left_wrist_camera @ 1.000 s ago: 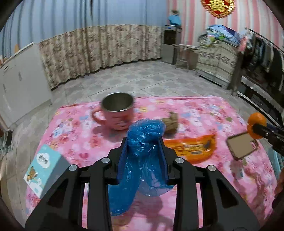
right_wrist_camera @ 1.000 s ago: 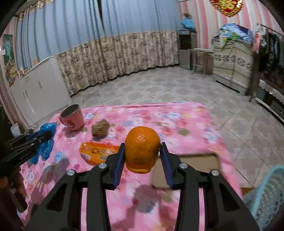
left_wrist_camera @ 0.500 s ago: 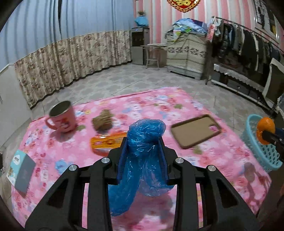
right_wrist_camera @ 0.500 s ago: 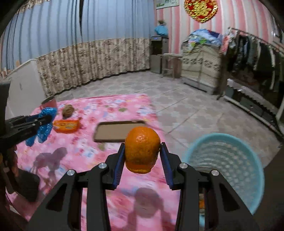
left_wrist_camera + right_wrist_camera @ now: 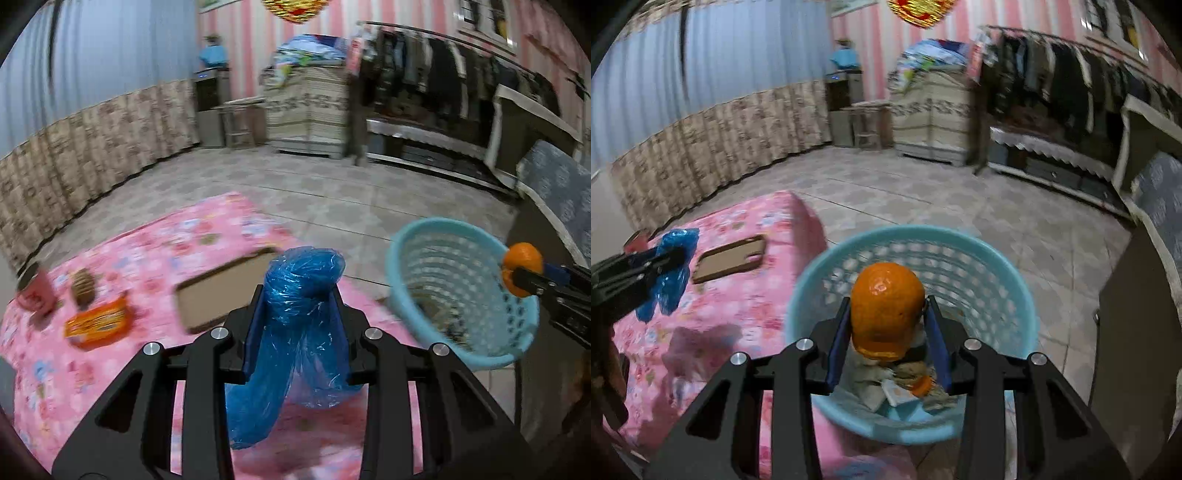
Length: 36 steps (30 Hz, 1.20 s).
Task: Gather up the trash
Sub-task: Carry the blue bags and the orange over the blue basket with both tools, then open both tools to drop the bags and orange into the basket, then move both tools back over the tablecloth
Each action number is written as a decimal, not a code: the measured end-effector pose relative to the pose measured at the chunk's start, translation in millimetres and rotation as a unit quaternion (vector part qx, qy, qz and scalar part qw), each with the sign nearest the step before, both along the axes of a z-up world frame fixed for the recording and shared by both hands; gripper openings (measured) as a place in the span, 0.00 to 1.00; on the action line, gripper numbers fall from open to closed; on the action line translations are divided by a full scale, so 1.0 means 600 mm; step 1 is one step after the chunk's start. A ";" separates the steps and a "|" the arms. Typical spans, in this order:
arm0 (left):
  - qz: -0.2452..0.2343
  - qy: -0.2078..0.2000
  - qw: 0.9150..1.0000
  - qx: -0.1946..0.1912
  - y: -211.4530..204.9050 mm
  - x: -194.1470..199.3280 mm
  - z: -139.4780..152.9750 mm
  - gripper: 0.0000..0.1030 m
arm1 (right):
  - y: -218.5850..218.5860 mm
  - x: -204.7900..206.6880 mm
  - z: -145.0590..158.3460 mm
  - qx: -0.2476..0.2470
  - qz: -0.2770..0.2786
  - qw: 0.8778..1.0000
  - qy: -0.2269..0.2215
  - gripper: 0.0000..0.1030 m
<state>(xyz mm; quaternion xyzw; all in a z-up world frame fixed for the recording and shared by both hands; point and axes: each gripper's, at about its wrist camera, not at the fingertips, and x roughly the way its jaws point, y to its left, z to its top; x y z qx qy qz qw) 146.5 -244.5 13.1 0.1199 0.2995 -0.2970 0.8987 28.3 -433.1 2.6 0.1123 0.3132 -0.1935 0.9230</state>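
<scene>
A crumpled blue plastic bag (image 5: 295, 317) is clamped in my left gripper (image 5: 300, 302) and hangs over the pink table (image 5: 155, 258) near its right edge. My right gripper (image 5: 886, 321) is shut on an orange peel (image 5: 886, 314) and sits above the light blue basket (image 5: 1015, 291), which holds paper scraps and peel. In the left wrist view the blue basket (image 5: 410, 251) stands on the floor to the right, with the right gripper (image 5: 517, 273) and peel (image 5: 522, 260) at its far rim. The right wrist view shows the left gripper (image 5: 670, 256) and its bag (image 5: 670, 273) at the left.
On the pink table lie a brown phone case (image 5: 221, 291), an orange snack wrapper (image 5: 98, 323), a brown crumpled lump (image 5: 83, 286) and a pink mug (image 5: 35, 293). Tiled floor surrounds the table. A dark cabinet (image 5: 1134, 332) stands right of the basket.
Both grippers swept rightward across the table with their loads. The basket has come into view; the right gripper now hovers over it, and the left has neared the table's right edge.
</scene>
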 end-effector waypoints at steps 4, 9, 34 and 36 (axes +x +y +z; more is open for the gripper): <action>-0.036 0.007 0.999 0.002 -0.070 -0.018 -0.004 0.31 | -0.034 -0.008 -0.009 0.012 -0.020 1.000 0.000 0.38; -0.068 0.028 0.997 -0.001 -0.134 -0.023 -0.015 0.31 | -0.063 -0.014 -0.018 0.020 -0.033 0.999 0.004 0.38; -0.049 0.003 0.999 0.005 -0.185 0.004 0.023 0.77 | -0.112 0.007 -0.026 0.042 -0.056 0.998 0.008 0.59; -0.033 -0.005 0.999 0.010 -0.165 0.013 0.027 0.80 | -0.106 0.012 -0.024 0.036 -0.056 0.998 0.004 0.70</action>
